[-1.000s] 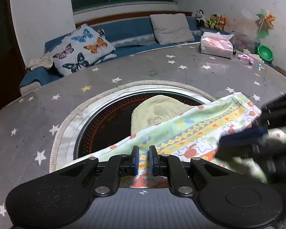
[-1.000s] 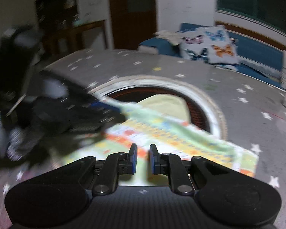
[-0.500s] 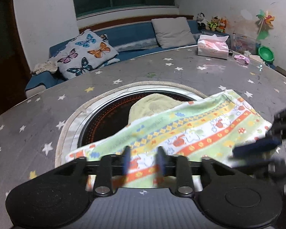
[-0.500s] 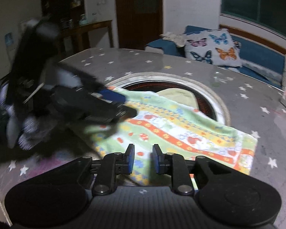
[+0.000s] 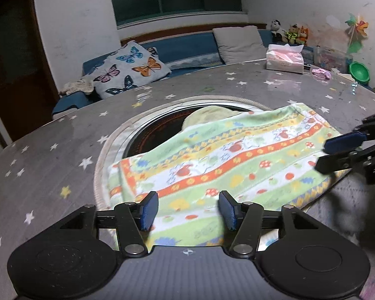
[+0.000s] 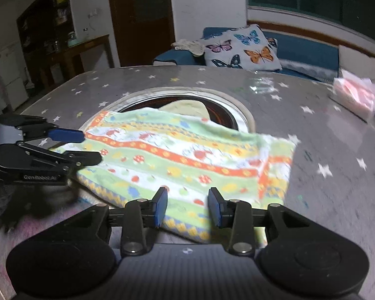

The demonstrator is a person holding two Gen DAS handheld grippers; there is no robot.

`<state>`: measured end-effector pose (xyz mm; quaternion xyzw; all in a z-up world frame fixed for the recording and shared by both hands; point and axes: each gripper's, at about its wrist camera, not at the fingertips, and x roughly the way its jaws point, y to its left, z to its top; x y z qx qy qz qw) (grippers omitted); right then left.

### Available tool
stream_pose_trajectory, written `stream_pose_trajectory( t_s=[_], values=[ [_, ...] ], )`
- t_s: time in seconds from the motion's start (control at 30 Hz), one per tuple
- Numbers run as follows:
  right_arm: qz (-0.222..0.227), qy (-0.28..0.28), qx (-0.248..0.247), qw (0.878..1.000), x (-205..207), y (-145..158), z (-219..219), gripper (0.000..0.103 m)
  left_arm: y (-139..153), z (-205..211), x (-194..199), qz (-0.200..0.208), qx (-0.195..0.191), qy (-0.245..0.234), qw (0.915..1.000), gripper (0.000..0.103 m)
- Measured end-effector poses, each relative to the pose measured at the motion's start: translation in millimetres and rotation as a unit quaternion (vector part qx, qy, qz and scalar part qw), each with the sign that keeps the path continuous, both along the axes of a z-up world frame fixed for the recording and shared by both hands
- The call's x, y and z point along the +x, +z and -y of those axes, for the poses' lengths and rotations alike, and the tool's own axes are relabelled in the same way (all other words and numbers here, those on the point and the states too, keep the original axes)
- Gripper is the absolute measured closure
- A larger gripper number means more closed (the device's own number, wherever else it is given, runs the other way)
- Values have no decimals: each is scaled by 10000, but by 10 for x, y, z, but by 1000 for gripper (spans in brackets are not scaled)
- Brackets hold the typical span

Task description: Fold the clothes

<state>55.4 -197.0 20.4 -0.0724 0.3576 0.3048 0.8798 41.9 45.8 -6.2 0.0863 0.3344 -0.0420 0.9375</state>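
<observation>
Both grippers, left gripper (image 5: 188, 210) and right gripper (image 6: 187, 206), have spread wide, releasing the striped cloth (image 5: 227, 165) lying crosswise.

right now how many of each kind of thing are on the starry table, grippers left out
patterned cloth: 1
pale yellow cloth in the round well: 1
tissue box: 1
small pink item: 1
total: 4, on the starry table

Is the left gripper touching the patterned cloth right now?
Apart. In the left wrist view the left gripper is open, its pads spread wide, with the patterned cloth lying flat between them, gripped by neither.
</observation>
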Motion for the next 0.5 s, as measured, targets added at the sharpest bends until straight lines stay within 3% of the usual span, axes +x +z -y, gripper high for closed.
stream_pose_trajectory(
  t_s=[0.33, 0.5],
  values=[
    [-83, -241, -35, 9997, 11, 0, 172, 66, -9, -163, -107, 27, -208, 276, 9994, 41],
    [133, -277, -110, 9995, 117, 116, 154, 66, 18, -259, -79, 32, -270, 451, 9986, 38]
  ],
)
